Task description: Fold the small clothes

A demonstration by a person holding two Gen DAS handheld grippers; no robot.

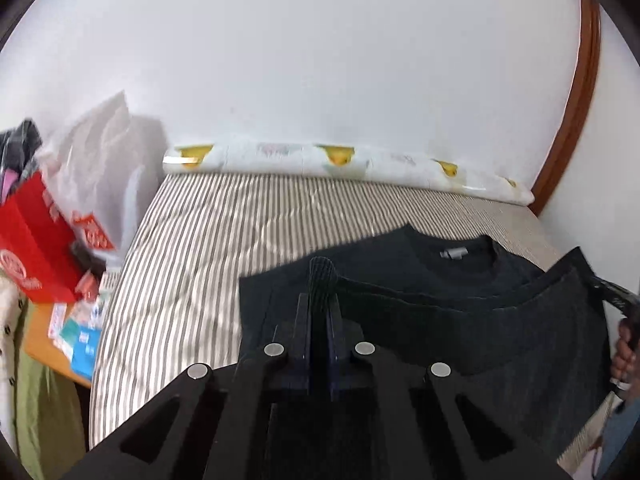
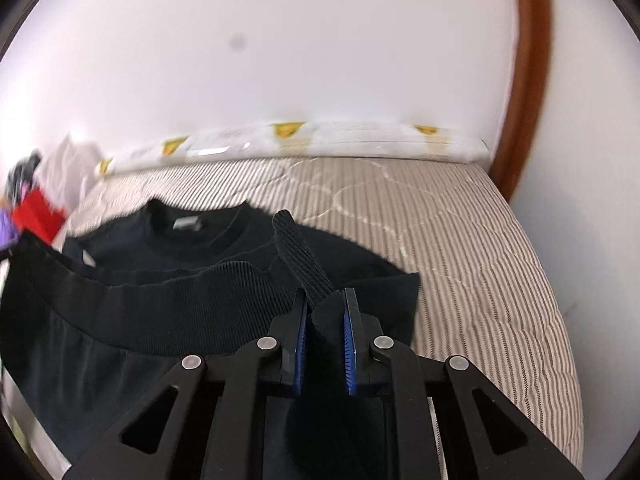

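Both grippers pinching the black sweater's ribbed hem

The left gripper (image 1: 320, 312) and right gripper (image 2: 325, 316) are each clamping hem, lifting it toward the collar; the black sweater (image 1: 500, 320) is lying on the striped bed (image 1: 192, 248).

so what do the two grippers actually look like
Both are matte black linkages with triangular cutouts and round silver pivot pins. The right gripper has ridged blue pads; the left gripper has dark blue ones. No cables or markings show.
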